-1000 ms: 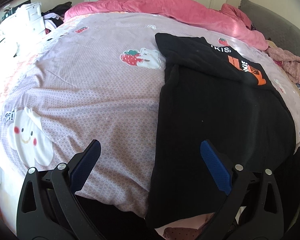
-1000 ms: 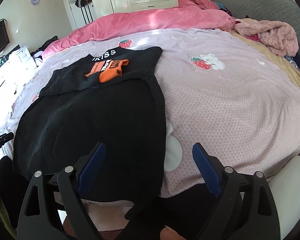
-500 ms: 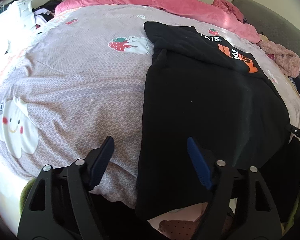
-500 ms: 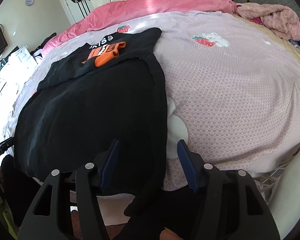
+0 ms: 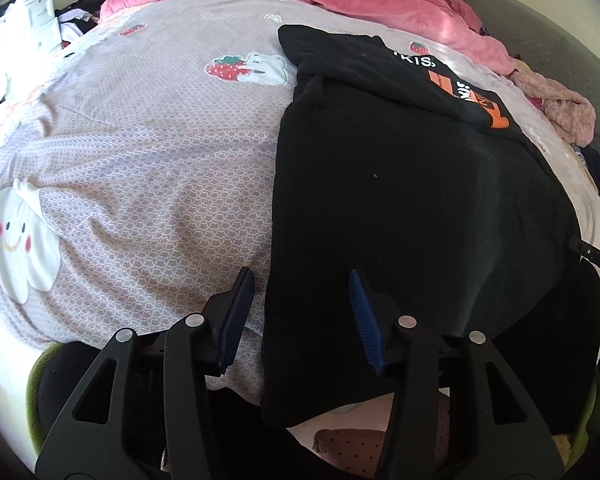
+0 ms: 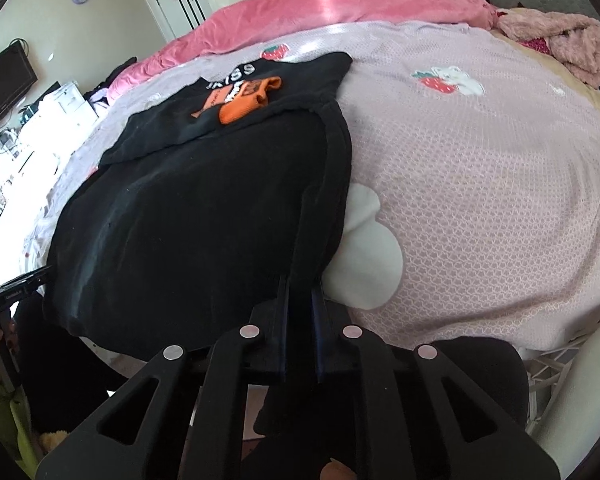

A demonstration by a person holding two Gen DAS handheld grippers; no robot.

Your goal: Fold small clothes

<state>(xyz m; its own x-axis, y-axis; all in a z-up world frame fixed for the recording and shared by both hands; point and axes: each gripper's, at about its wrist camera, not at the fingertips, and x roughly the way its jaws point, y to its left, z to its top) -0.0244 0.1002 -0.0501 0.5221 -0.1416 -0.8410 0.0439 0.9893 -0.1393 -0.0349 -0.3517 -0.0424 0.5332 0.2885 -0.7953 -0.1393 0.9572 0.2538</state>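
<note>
A black garment (image 5: pixel 412 208) is lying spread along the near edge of the bed (image 5: pixel 140 152), its near hem hanging over that edge and its far end, the part with white lettering and an orange patch (image 6: pixel 244 100), already turned back on itself toward the pink quilt (image 6: pixel 340 4) at the far side.

The right gripper (image 6: pixel 300 300) is clamping the garment's near right corner: its blue pads are pressed together with a ridge of black cloth between them. The left gripper (image 5: pixel 300 312) is closing around the near left corner; the garment's side edge is running between its fingers (image 5: pixel 362 316), but the pads are standing apart and, as far as this dark view lets me judge, are not yet pressing the cloth.

So the fold is looking partly done: one end is turned in and one near corner is gripped. Securing the left corner, lifting the hem and laying it toward the far end all seem to be remaining, and perhaps a further fold after that.
</note>
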